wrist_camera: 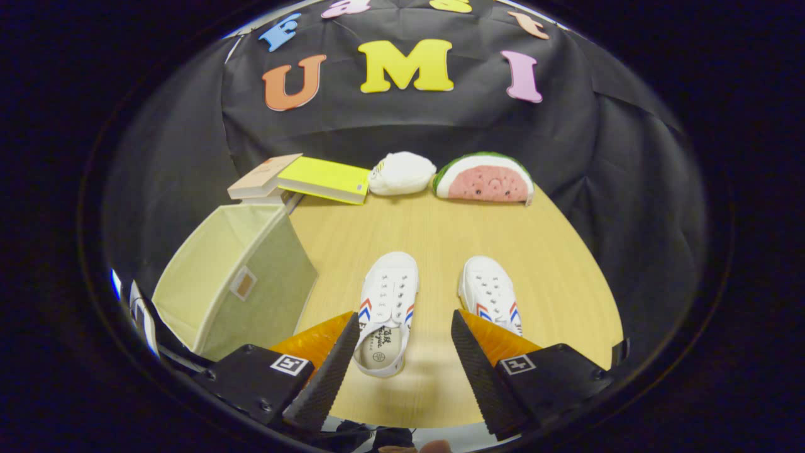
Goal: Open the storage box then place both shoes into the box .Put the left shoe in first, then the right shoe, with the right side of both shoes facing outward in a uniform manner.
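While the gripper hangs above the near end of the wooden table, its two fingers stand wide apart and hold nothing. Between them, at lower centre of the frame, lies the left shoe, a white canvas slip-on with red and blue stripes on its sides, toe pointing away and its heel opening just beside the left finger's tip. A matching right shoe lies a little to the right of it, apart from the first, with its heel end hidden behind the right finger. At lower left sits the storage box, a pale green fabric cube tipped so its open mouth faces up and to the left, a small tag on its near wall. Beyond the box, at the table's far edge, a tan book and a yellow book lie overlapping. Right of these rest a white plush toy and a watermelon-slice plush against the dark cloth wall.
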{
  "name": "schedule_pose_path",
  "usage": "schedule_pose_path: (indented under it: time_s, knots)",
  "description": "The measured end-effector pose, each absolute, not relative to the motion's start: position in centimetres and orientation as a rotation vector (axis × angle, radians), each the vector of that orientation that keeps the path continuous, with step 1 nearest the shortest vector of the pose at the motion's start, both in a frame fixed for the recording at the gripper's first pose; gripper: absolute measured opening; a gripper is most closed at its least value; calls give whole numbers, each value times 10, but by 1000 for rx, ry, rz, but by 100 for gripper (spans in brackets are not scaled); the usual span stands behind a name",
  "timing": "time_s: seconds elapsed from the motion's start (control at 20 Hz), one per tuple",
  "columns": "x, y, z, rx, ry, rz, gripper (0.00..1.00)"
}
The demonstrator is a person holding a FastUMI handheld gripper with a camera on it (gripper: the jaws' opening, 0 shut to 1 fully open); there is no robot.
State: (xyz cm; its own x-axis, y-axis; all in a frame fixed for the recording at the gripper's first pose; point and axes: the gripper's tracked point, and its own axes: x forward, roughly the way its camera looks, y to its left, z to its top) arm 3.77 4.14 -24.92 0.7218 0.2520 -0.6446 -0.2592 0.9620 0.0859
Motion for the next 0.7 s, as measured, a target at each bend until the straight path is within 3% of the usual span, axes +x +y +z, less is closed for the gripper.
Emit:
schedule_pose_path:
  time_s: [0.3,0.7]
  knots:
    - [70,42,-308,1,853,311,95]
    - [97,51,-332,21,1055,345,91]
